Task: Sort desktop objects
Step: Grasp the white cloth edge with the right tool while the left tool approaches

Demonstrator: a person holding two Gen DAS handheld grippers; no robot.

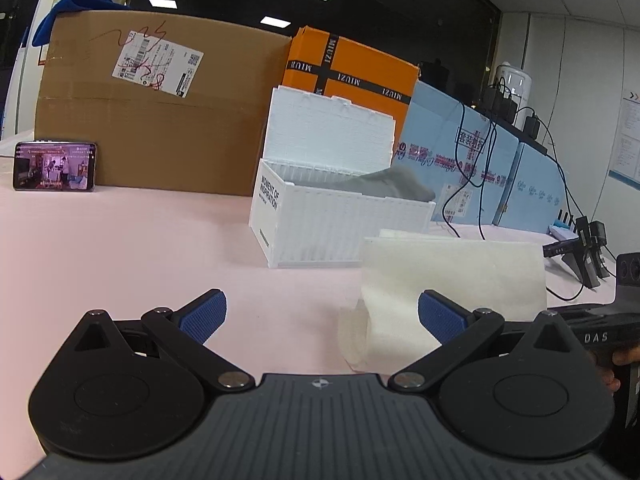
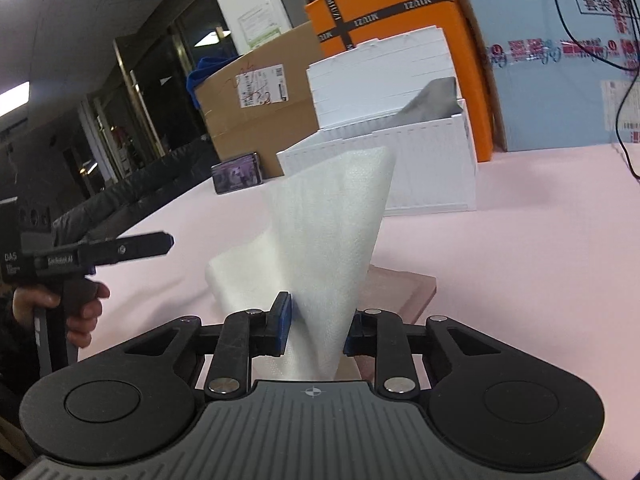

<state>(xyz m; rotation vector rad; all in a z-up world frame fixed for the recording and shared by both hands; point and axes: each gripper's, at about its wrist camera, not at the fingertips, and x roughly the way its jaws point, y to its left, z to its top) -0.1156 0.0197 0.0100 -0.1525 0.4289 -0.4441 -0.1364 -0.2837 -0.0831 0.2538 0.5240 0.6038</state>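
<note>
Right gripper point(image 2: 316, 334) clamped on a white foam sheet point(image 2: 320, 240), lifted off the pink table point(image 2: 520, 240) and standing up in a cone shape. Under the sheet, a thin pink pad point(image 2: 404, 288) flat on the table. Left gripper point(image 1: 322, 316) empty, fingers wide apart, low over the table, just left of the sheet point(image 1: 452, 276). Farther, a white bin point(image 1: 340, 224) with lid up, something grey point(image 1: 392, 186) inside. Behind the bin, an orange box point(image 1: 360, 68); to the left a brown carton point(image 1: 160, 120), with a phone point(image 1: 54, 166) leaning on it, screen lit. Far right, a blue box point(image 1: 472, 152) with black cables point(image 1: 488, 176) hanging over it.
</note>
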